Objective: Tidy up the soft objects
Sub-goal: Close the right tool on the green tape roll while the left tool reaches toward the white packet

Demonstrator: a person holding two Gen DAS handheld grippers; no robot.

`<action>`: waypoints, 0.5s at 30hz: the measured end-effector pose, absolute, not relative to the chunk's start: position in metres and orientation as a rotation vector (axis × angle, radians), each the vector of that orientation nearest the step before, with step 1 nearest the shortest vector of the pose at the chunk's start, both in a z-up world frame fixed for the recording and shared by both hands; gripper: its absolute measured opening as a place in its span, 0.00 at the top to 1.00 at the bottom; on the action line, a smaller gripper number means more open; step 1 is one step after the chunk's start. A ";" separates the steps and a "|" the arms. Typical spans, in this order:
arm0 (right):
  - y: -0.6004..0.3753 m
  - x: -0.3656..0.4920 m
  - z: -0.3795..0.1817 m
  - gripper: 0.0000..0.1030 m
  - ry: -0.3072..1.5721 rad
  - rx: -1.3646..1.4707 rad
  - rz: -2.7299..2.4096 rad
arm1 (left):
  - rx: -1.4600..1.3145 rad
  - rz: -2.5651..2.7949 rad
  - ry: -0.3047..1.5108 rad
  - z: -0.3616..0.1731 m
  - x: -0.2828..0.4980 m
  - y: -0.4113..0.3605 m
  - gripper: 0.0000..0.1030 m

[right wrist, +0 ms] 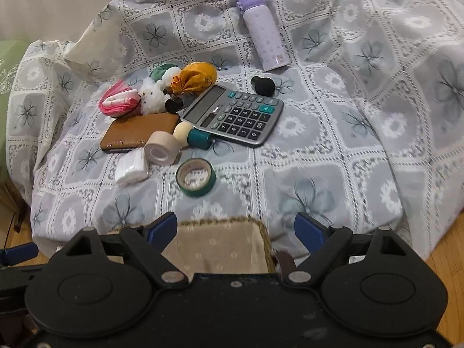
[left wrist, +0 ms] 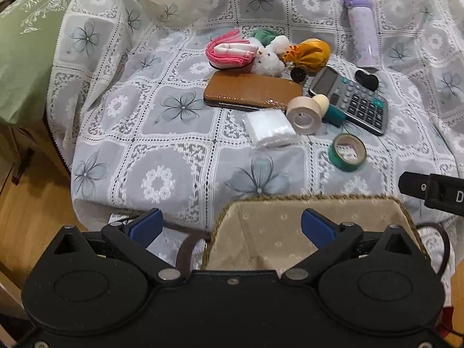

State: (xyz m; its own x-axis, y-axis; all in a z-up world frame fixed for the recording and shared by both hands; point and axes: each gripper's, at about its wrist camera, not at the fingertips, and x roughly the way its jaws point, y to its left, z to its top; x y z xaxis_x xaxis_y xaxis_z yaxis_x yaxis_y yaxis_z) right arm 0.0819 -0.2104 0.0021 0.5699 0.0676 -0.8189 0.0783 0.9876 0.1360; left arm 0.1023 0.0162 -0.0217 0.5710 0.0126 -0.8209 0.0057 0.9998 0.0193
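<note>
Closest in, the left hand-held gripper [left wrist: 232, 226] hangs released, its blue fingers [left wrist: 145, 226] spread wide with nothing between them, over the near corner of a fabric-lined basket [left wrist: 290, 217]. The right hand-held gripper [right wrist: 236, 229] is likewise spread and holding nothing, above the same basket [right wrist: 220, 243], which sits at the near edge of a surface draped in a flowered lace cloth [left wrist: 162, 156]. Just beyond the basket lies a green tape roll [left wrist: 347, 152] on its own. A little farther, a white folded pack [left wrist: 269, 127] lies just beside a beige tape roll [left wrist: 303, 115], which touches a teal-handled stamp [left wrist: 330, 110] with a cream knob. Behind these are a brown wallet [left wrist: 252, 90] on the left and a grey calculator [left wrist: 351, 100] on the right, tilted up at its far end. The soft things sit in a cluster just behind the wallet: a pink and white folded cloth [left wrist: 232, 52], a white plush toy [left wrist: 268, 61], a yellow cloth pouch [left wrist: 310, 53] and something green [left wrist: 264, 34] half hidden behind them. A black heart-shaped piece [left wrist: 366, 79] lies near the calculator's far corner. Farthest back, a lilac bottle [left wrist: 362, 29] lies on its side, well apart from the cluster, and a green pillow [left wrist: 26, 52] lies off to the left.
</note>
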 end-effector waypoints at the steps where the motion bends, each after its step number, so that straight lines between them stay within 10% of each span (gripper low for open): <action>1: -0.209 0.087 0.000 0.15 0.969 0.162 -0.006 | 0.019 0.004 0.965 -0.023 0.107 0.017 0.05; 15: -0.183 0.140 -0.035 0.13 1.057 0.149 0.043 | -0.045 0.021 1.021 -0.047 0.159 0.035 0.05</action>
State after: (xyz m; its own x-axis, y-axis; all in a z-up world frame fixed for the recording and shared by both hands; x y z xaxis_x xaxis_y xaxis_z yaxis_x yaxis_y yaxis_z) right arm 0.1403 -0.1831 -0.0352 0.4913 0.1072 -0.8644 0.0361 0.9890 0.1433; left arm 0.1590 0.0347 -0.0472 0.5227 -0.0032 -0.8525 -0.0389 0.9989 -0.0276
